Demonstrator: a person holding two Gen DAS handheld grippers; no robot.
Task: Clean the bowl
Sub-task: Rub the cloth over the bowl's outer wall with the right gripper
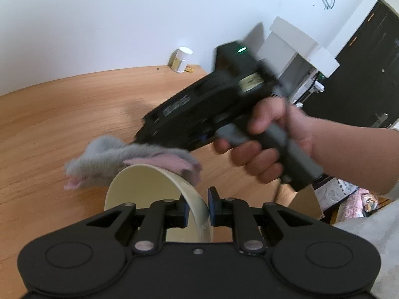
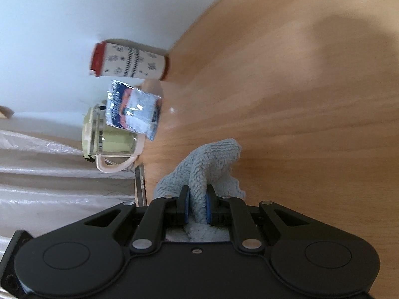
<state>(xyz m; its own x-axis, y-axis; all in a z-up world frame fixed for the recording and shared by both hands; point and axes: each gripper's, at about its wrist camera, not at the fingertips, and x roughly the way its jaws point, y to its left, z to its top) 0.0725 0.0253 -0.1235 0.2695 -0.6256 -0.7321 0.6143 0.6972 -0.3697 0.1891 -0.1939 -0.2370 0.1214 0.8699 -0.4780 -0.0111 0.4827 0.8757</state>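
Left gripper [image 1: 197, 205] pinches the bowl [image 1: 149, 189] wall, tilting it above the table [image 1: 62, 114] so you can reach inside; right gripper [image 2: 197, 205] clamps the cloth [image 2: 212, 159], wiping its rim.

From my left wrist feed the right gripper [image 1: 139, 137] is motion-blurred, fingertips buried in the cloth [image 1: 129, 162]; the bowl's [image 1: 149, 186] lower rim seems hidden behind my own housing

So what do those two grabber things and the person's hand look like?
Both are black plastic. The left tool and right tool have blue pads, silver screws and round bumps. The right one has a grey handle, a green light and a label. The person's right hand is bare.
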